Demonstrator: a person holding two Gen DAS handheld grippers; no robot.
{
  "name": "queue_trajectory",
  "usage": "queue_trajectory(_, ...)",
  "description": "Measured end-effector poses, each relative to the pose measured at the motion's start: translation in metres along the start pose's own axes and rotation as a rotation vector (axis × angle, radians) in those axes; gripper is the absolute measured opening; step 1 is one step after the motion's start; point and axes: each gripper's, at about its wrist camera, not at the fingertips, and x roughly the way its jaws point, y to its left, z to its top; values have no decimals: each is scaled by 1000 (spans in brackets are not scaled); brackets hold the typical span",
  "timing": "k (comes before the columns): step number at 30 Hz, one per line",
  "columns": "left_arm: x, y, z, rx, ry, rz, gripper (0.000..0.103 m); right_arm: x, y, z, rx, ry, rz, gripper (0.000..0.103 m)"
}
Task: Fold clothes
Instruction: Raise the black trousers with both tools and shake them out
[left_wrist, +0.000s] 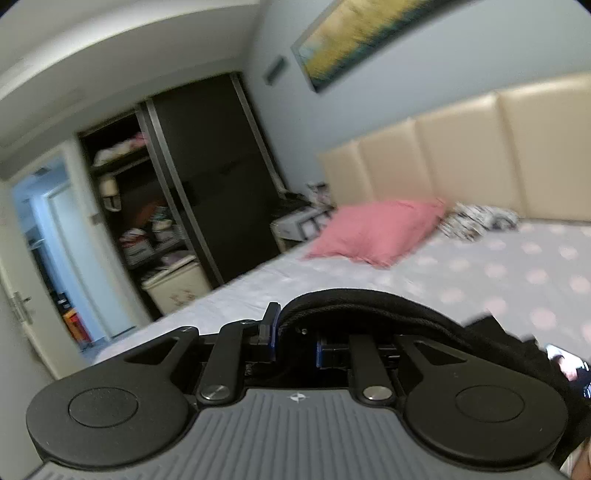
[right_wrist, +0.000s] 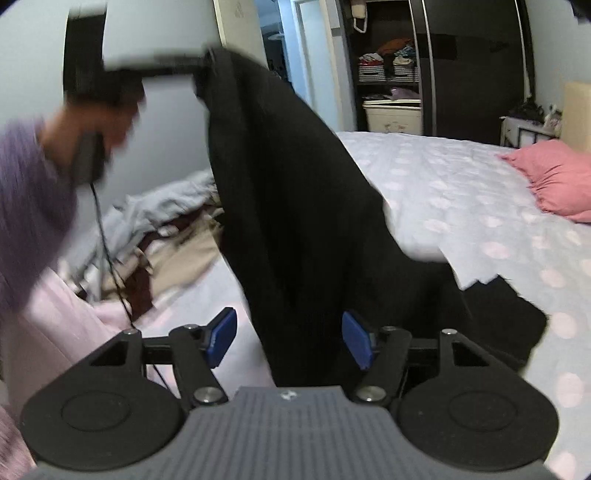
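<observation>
A black garment (right_wrist: 295, 206) hangs in the air over the bed. My left gripper (left_wrist: 295, 339) is shut on its thick black hem (left_wrist: 354, 306), which bulges over the jaws; it shows from the side in the right wrist view (right_wrist: 205, 62), holding the garment's top corner up high. My right gripper (right_wrist: 290, 339) is open, its blue pads (right_wrist: 221, 338) on either side of the garment's hanging lower part without pinching it. The garment's lower end (right_wrist: 509, 314) rests on the bed.
The bed (right_wrist: 461, 192) has a pale dotted sheet, with a pink pillow (right_wrist: 557, 181) near the beige headboard (left_wrist: 461, 155). A heap of other clothes (right_wrist: 162, 229) lies at the bed's left end. A dark open wardrobe (right_wrist: 391, 66) and a doorway stand beyond.
</observation>
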Motion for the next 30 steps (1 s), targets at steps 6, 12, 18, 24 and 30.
queue_trajectory(6, -14, 24, 39, 15, -29, 158, 16, 32, 7, -30, 94, 12, -41, 67)
queue_trajectory(12, -37, 37, 65, 40, -57, 240, 16, 91, -2, -33, 87, -45, -117, 68)
queue_trajectory(18, -59, 53, 72, 12, -74, 289, 16, 121, 27, -39, 64, -96, -54, 66)
queue_trajectory(24, -72, 66, 77, -22, -90, 341, 16, 123, 40, -32, 106, -161, -36, 25)
queue_trajectory(30, -82, 85, 73, -37, -73, 397, 16, 48, 7, -9, 125, -250, -79, 20)
